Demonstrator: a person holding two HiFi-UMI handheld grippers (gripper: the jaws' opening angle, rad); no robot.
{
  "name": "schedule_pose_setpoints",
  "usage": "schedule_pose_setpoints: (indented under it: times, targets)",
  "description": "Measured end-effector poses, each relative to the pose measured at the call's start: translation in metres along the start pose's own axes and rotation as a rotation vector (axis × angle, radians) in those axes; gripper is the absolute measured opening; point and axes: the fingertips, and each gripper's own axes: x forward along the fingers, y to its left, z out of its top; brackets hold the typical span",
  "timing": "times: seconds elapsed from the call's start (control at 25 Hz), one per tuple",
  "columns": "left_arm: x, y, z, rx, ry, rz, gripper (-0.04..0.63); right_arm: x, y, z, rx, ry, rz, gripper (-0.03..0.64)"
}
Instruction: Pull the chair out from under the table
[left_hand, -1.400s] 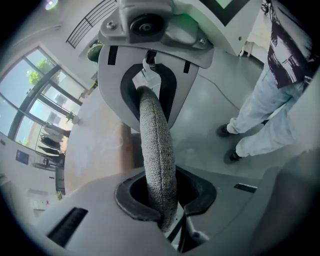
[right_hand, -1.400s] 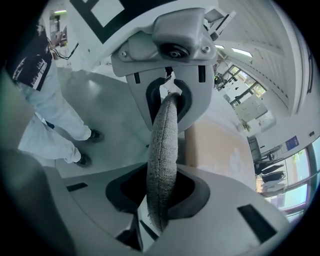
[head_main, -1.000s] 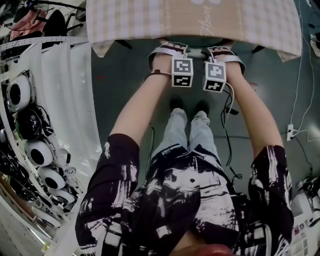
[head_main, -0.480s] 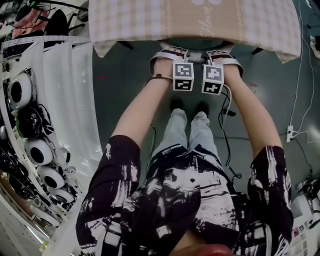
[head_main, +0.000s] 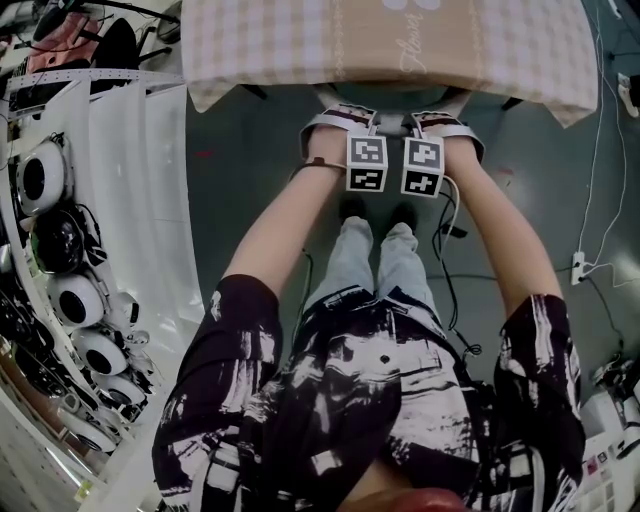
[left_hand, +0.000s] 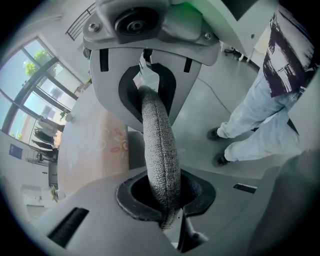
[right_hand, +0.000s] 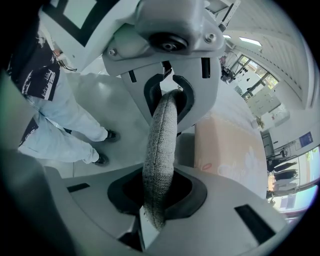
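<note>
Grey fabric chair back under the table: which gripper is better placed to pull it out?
Neither alone. The left gripper and the right gripper are each shut on the grey fabric chair back, side by side at the checked tablecloth's edge, so pull with both.

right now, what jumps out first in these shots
Both grippers, left gripper and right gripper, are shut side by side on the grey woven rim of the chair back. Just above them in the head view hangs the checked tablecloth, with the person's legs below.
</note>
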Motion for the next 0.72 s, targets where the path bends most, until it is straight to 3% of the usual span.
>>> schedule_pose_setpoints:
  times: [0.72]
  targets:
    - [-0.026,-0.102,0.031,-0.038,-0.017,-0.024,0.049,-0.024,0.105,0.022,0.002,0.015,0.06,0.051]
